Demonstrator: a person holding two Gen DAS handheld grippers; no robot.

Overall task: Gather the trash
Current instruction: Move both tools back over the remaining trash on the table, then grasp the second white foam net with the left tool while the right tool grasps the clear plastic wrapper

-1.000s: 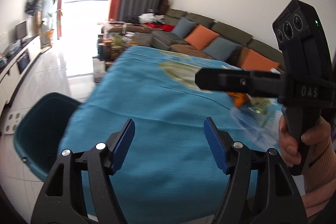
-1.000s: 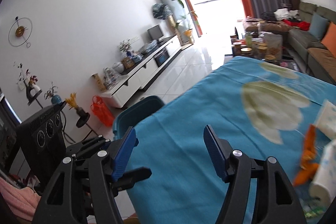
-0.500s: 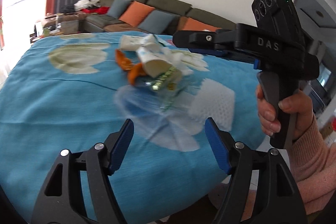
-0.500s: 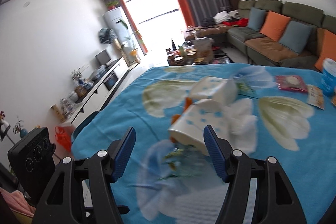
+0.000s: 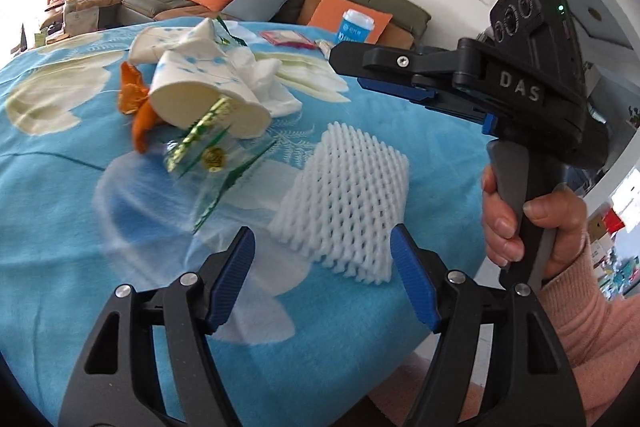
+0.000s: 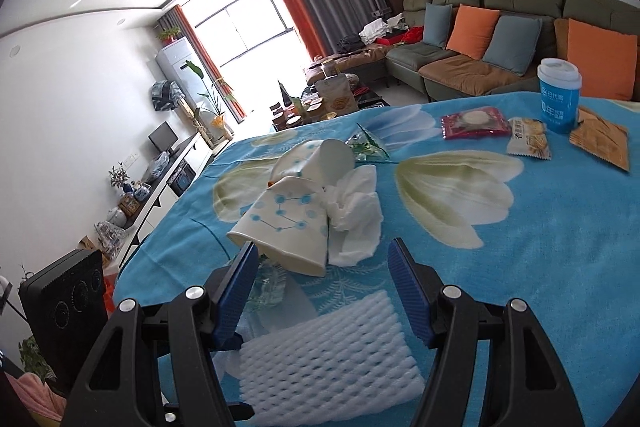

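Observation:
A trash pile lies on the blue flowered cloth (image 5: 52, 227): two tipped paper cups (image 5: 208, 99) (image 6: 280, 227), crumpled tissue (image 6: 352, 215), orange peel (image 5: 136, 107), a clear wrapper with green and gold print (image 5: 204, 163) and a white foam net (image 5: 344, 211) (image 6: 328, 359). My left gripper (image 5: 324, 267) is open just short of the foam net, its pads apart from it. Above the net, my right gripper (image 6: 324, 279) is open and points at the nearer cup. It holds nothing. A hand (image 5: 520, 227) holds it at the right of the left wrist view.
Farther back on the cloth stand a blue lidded cup (image 6: 558, 95) and three snack packets (image 6: 476, 123) (image 6: 528, 143) (image 6: 600, 143). The table's near edge (image 5: 400, 347) runs just under the left gripper. A sofa with orange cushions (image 6: 500, 39) lines the far wall.
Both views have swung from the bin side of the room onto the trash pile and come closer to it. Cups, wrapper and foam net now fill the foreground. Both grippers stay open.

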